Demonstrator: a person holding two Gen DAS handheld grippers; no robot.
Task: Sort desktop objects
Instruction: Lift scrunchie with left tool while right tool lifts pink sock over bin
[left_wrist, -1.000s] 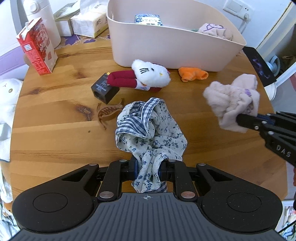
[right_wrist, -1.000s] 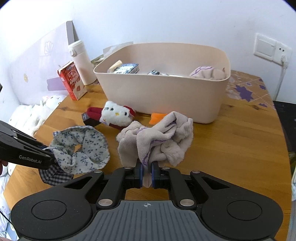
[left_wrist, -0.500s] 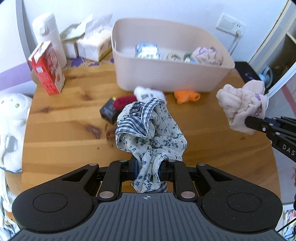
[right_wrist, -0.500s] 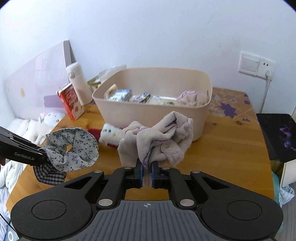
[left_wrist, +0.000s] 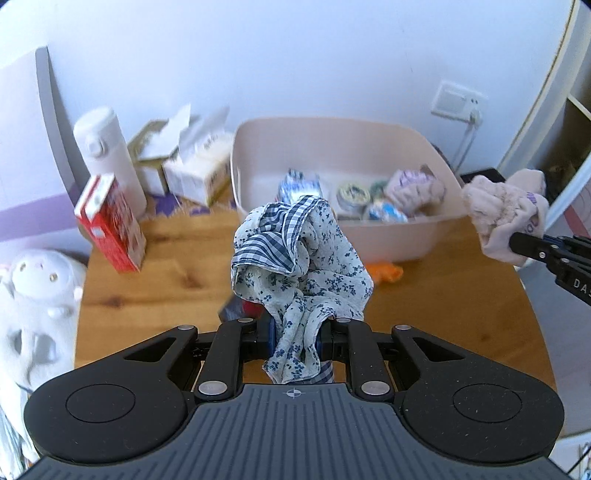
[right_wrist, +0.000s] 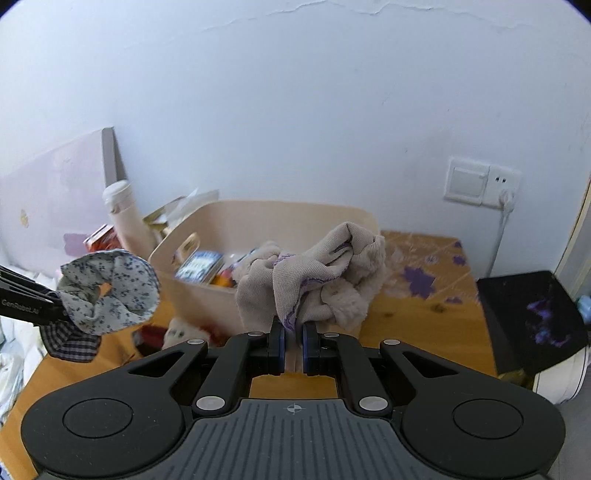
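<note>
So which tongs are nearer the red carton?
Left. The left tongs, clamping the floral scrunchie, sit just right of the red carton; the right tongs hold the pink sock far across.

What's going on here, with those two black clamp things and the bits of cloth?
A person is tidying a wooden table with a handheld gripper in each hand. The left gripper is shut on a blue floral scrunchie, the right gripper on a pinkish fuzzy sock. Both are held in the air near a beige bin that already holds small items.

White plush toy off table's left edge; wall socket with plug; black box right
</note>
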